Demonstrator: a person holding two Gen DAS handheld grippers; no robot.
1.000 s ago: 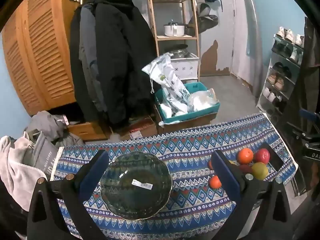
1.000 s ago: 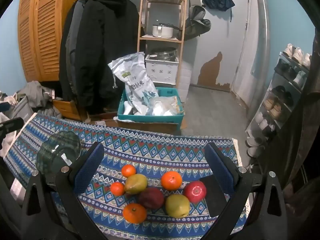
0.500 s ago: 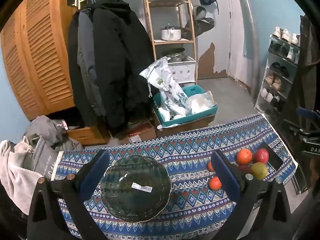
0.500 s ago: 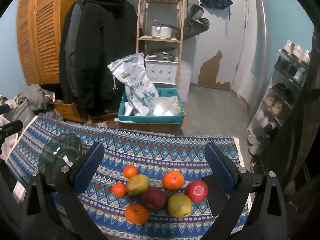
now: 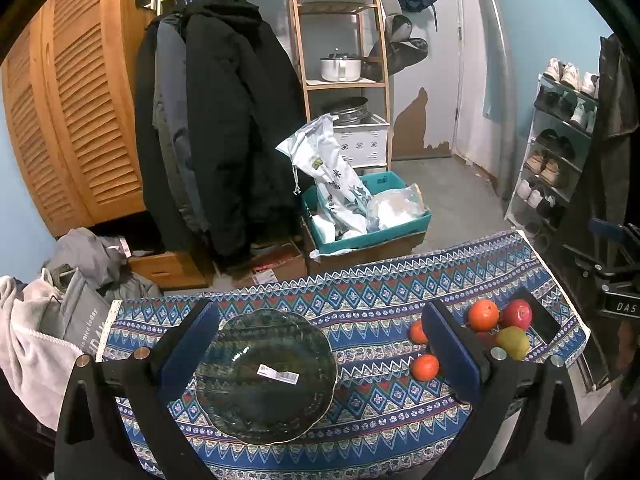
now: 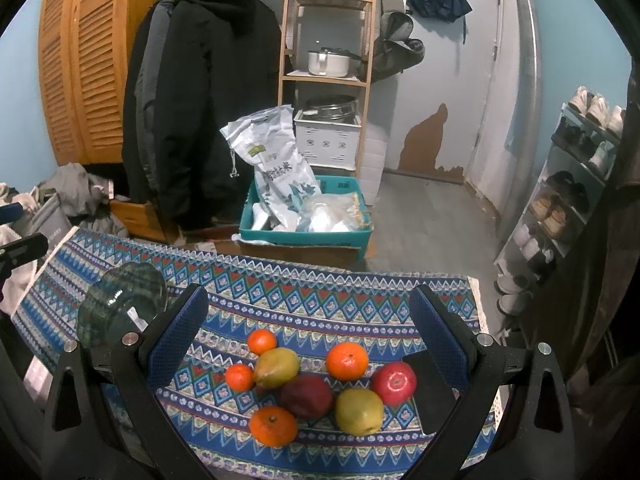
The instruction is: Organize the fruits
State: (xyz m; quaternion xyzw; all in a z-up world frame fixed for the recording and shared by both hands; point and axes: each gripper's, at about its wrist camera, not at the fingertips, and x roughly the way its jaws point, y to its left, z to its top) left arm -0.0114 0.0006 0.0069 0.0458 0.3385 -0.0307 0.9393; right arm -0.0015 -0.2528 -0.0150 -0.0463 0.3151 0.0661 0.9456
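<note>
Both my grippers stand wide apart and hold nothing: my left gripper (image 5: pixel 320 344) frames a dark green scalloped glass plate (image 5: pixel 265 376), my right gripper (image 6: pixel 308 328) a cluster of oranges, pears and red apples (image 6: pixel 316 384) on the blue patterned tablecloth (image 6: pixel 304 304). Beyond the table sits a teal plastic crate (image 6: pixel 306 236), farther back black hanging coats (image 6: pixel 200 112).

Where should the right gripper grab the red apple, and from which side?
Close the jaws of the right gripper across the widest part of the red apple, coming down from above. It sits stem-up, with a black slab close on its right and a yellow-green fruit crowding its left.
</note>
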